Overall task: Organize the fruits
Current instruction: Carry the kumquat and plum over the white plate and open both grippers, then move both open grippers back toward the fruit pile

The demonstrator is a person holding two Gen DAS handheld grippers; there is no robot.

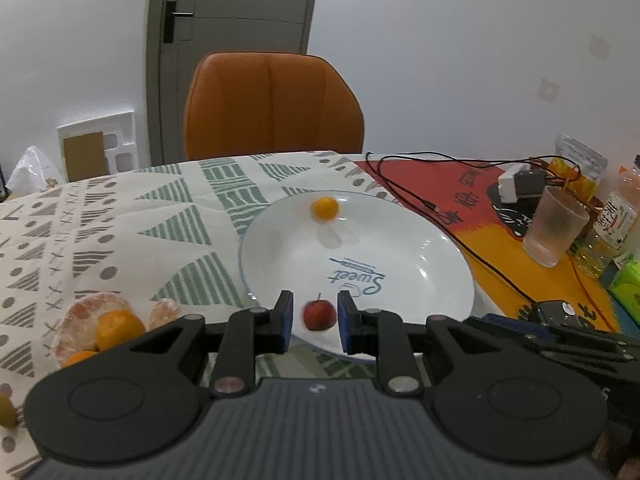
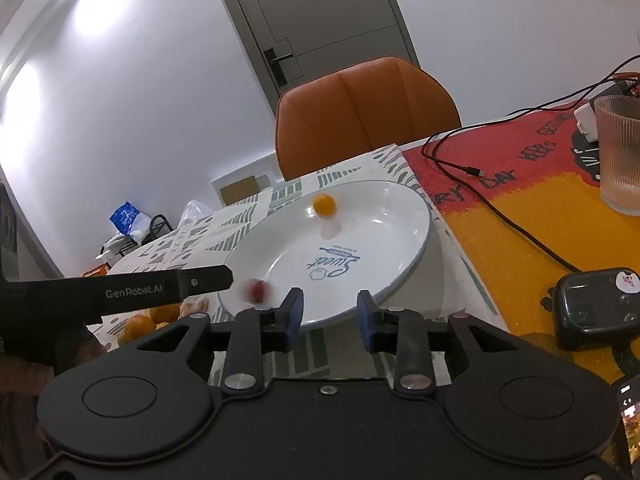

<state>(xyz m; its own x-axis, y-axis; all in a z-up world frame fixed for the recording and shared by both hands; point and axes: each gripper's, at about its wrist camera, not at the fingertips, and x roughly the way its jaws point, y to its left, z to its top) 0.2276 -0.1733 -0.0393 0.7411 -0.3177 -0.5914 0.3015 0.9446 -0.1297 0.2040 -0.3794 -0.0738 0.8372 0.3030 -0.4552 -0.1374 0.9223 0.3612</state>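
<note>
Resting at the white plate's [image 1: 432,248] six o'clock rim, the small red fruit [image 1: 319,315] sits between the left gripper's [image 1: 314,322] parted fingers, untouched – an orange fruit [image 1: 325,208] lies at twelve. The right gripper [image 2: 329,316] gapes wide, empty – at the near rim.

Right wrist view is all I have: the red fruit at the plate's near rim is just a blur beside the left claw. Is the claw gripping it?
Observer: No. The left wrist view shows the small red fruit between the left claw pads with a gap on each side, over the white plate.
Operator: Anything beyond the frosted glass on the right?
Observer: Yes, a bottle with a white label stands just behind the frosted glass, and a green box sits nearer the camera.
</note>
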